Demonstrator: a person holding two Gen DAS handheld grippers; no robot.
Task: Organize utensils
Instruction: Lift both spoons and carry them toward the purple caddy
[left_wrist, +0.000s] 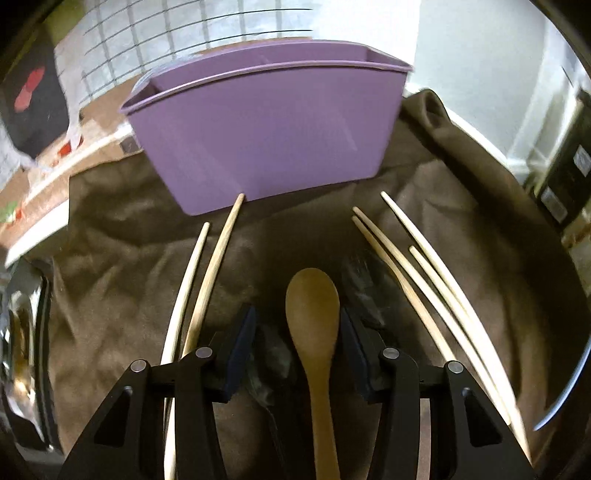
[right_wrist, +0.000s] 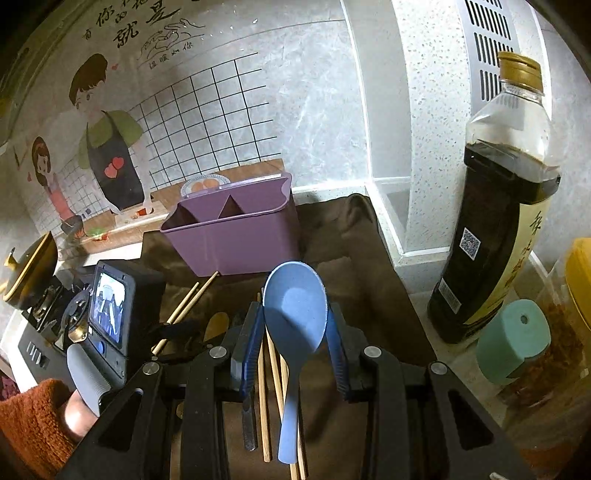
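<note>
Blue plastic spoon (right_wrist: 295, 317) is clamped by its bowl between the pads of the right hand-held gripper (right_wrist: 295, 328), raised above chopsticks (right_wrist: 263, 398) on the brown cloth (right_wrist: 354, 236); purple holder (right_wrist: 236, 236) stands ahead, compartments empty as far as seen. Spoon judged light, stiff, smooth, so likely slippery; the bowl edges give the widest purchase. Wooden spoon (left_wrist: 314, 310) lies on the cloth between the parted jaws of the left hand-held gripper (left_wrist: 297, 332), not gripped; judged light, rigid, best taken at the neck. Both grippers are pitched downward toward the holder (left_wrist: 266, 133). Loose chopsticks (left_wrist: 406, 258) lie either side.
</note>
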